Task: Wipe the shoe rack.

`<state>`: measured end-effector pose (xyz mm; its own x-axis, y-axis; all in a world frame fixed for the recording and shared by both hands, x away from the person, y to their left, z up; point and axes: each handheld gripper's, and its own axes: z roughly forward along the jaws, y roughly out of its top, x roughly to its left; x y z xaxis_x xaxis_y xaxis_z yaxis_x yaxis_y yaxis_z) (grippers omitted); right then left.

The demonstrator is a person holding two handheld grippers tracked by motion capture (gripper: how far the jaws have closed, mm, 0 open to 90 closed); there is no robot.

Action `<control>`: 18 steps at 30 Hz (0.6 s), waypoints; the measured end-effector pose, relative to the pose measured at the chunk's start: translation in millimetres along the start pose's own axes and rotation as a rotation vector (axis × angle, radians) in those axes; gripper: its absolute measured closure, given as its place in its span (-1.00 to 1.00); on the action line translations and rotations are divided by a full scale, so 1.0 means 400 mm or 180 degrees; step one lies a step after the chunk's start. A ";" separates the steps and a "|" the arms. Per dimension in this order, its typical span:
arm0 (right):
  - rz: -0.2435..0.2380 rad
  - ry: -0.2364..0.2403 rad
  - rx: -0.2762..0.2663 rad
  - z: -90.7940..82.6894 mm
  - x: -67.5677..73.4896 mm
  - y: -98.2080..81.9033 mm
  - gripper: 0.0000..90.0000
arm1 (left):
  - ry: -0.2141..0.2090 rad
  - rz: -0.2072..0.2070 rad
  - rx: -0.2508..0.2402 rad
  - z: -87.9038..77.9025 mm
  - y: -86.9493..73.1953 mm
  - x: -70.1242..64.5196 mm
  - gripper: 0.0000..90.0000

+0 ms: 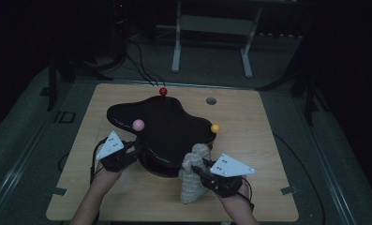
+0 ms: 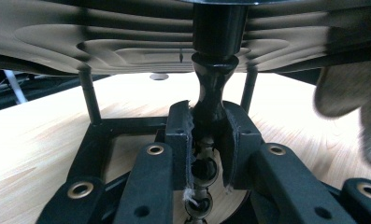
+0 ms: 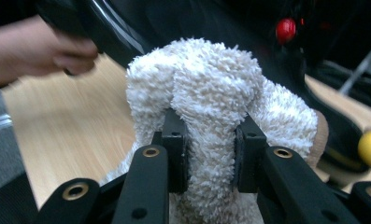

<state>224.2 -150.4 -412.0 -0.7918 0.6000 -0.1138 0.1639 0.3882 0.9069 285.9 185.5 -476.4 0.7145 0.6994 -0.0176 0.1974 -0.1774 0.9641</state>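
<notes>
At about five o'clock on the table (image 1: 263,140), the right gripper (image 3: 210,156) pinches a bunched towel (image 3: 211,88); it looks soft and light, best taken by a thick fold. The left gripper (image 2: 210,140) clamps the black stand's post (image 2: 211,88), which looks rigid.

You can read one mark: "ID", in dark letters on the grey surface (image 1: 64,117) just off the tabletop's (image 1: 249,140) left edge, near its far corner.
</notes>
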 end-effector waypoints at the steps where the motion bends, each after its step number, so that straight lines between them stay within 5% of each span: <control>1: -0.0004 0.0021 -0.0047 -0.006 0.004 0.008 0.59 | -0.0001 -0.0003 0.0005 0.000 0.000 0.000 0.66; 9: -0.0034 0.0046 0.0065 0.016 0.027 -0.019 0.59 | 0.0013 -0.0033 -0.0015 0.000 -0.002 -0.001 0.66; 15: -0.0185 0.0128 -0.0180 -0.026 0.054 0.041 0.59 | -0.0002 -0.0019 -0.0002 0.001 0.000 -0.004 0.66; 18: -0.0203 0.0154 -0.0060 -0.002 0.067 0.020 0.59 | 0.0016 -0.0028 0.0003 0.000 0.000 -0.005 0.66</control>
<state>203.7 -131.8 -407.5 -0.8279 0.5398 -0.1523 0.1014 0.4111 0.9059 284.7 184.1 -476.3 0.7093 0.7045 -0.0249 0.2044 -0.1718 0.9637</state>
